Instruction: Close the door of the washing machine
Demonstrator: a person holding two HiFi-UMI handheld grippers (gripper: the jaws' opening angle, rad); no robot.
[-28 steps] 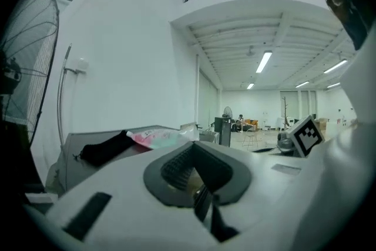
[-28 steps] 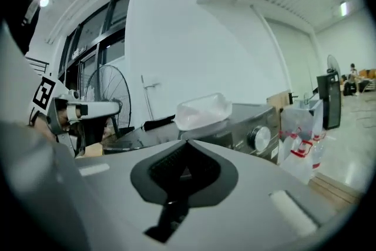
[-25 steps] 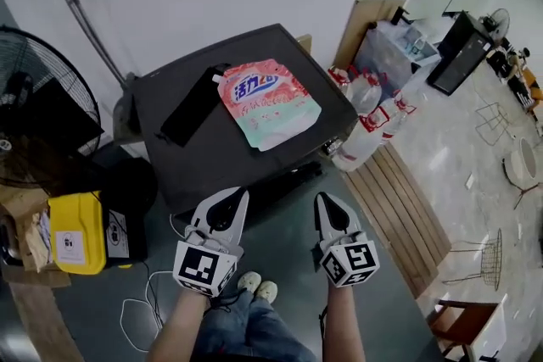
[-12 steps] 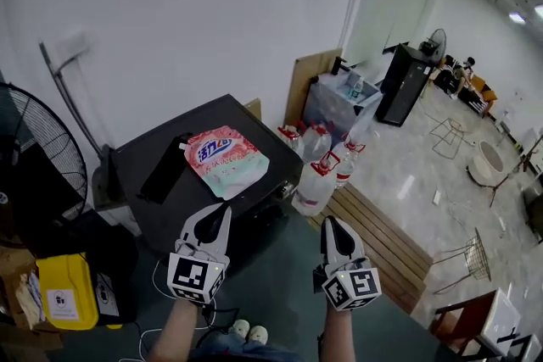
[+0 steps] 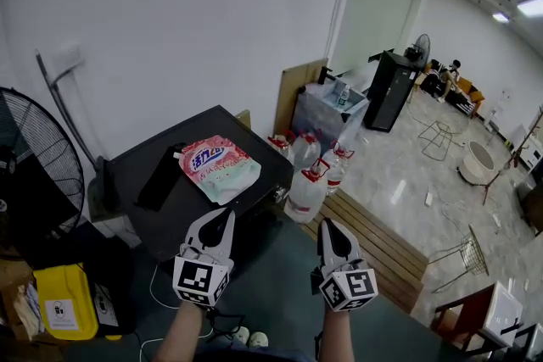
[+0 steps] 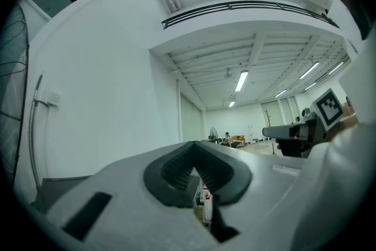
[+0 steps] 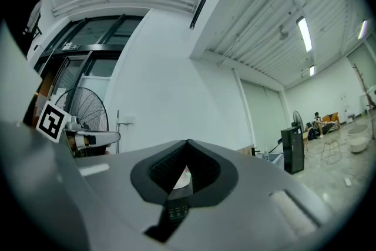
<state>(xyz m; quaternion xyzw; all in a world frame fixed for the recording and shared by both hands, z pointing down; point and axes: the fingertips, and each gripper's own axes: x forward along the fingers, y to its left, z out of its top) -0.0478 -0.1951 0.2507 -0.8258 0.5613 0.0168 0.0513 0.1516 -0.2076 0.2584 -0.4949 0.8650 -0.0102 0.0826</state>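
The washing machine (image 5: 174, 212) is a dark box against the white wall, seen from above; its door does not show from here. A pink and green detergent pouch (image 5: 217, 169) and a flat black object (image 5: 161, 166) lie on its top. In the head view my left gripper (image 5: 227, 213) is held in the air just in front of the machine's near edge, jaws shut and empty. My right gripper (image 5: 325, 224) hangs to the right of it over the grey floor, also shut and empty. In the gripper views the left gripper (image 6: 194, 145) and the right gripper (image 7: 187, 143) both point level across the room.
A large black fan (image 5: 34, 157) and a yellow case (image 5: 58, 301) stand left of the machine. Several water bottles (image 5: 307, 189) and a wooden slatted platform (image 5: 373, 243) lie to its right. A clear storage box (image 5: 327, 110) and a black cabinet (image 5: 386, 89) stand farther back.
Both grippers have risen and stayed shut. The head view has lifted off the machine's top, which now looks smaller and farther away, with more of the room showing.
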